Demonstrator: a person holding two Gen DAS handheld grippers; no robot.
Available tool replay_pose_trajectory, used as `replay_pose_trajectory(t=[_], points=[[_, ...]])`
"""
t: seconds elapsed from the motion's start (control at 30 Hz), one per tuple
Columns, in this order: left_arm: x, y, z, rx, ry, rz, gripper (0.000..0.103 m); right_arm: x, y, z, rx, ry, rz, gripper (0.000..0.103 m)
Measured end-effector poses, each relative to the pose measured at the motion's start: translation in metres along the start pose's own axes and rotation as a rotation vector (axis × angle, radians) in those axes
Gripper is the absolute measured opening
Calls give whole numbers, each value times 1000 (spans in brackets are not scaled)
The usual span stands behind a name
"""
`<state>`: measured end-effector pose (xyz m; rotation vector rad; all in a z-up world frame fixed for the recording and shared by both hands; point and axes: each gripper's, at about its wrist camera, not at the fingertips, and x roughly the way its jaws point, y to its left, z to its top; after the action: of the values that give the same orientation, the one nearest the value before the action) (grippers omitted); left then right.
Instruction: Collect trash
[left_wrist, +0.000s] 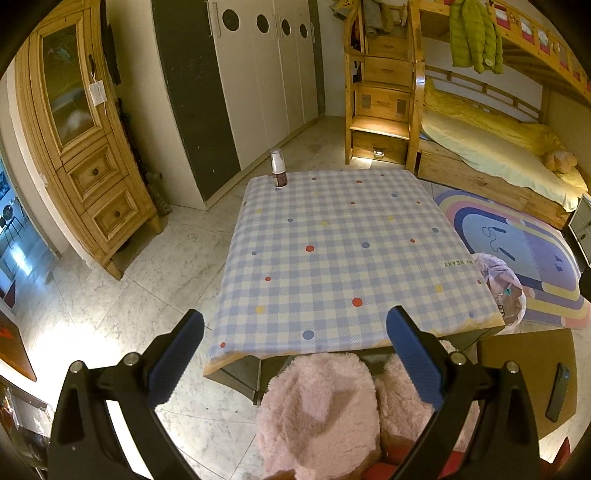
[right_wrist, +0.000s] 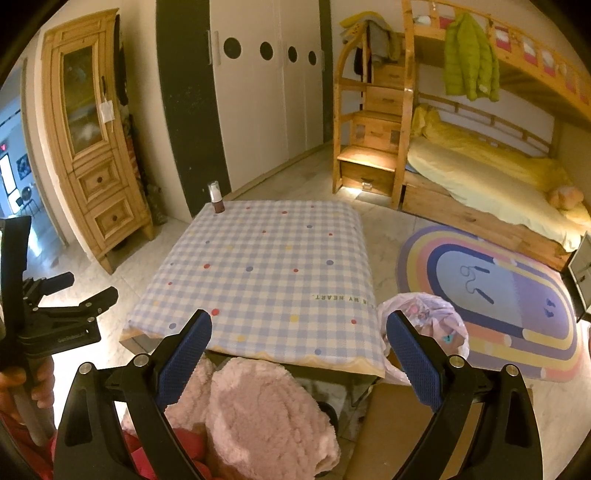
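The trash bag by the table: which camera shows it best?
Right wrist view: the trash bag shows its open mouth and contents, beside the table corner, just past the open right claw. The left wrist view catches only part of the bag, behind the table's edge.

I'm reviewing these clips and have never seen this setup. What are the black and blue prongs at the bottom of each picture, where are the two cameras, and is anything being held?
There is no robot here. A person holds a hand-operated gripper in each hand, and each carries a wide-angle camera looking forward along its two blue-padded fingers. One picture comes from the left gripper, the other from the right gripper. The right view also shows the left tool from the side, with the person's hand on its handle.

Both grippers are open and hold nothing. They hover near the close edge of a table covered in a checked cloth. Only a small bottle stands on it, at the far left corner. A bag of trash sits on the floor at the table's right side.
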<state>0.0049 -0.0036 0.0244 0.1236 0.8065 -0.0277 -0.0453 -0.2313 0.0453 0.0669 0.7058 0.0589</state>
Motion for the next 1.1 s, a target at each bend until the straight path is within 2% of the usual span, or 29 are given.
replay_pose_trajectory(t=[0.4, 1.1], points=[[2, 1, 0, -6, 3, 9, 96, 4, -1, -1, -4, 6, 29, 94], [5, 4, -1, -7, 4, 9, 96, 6, 2, -1, -2, 7, 29, 94]])
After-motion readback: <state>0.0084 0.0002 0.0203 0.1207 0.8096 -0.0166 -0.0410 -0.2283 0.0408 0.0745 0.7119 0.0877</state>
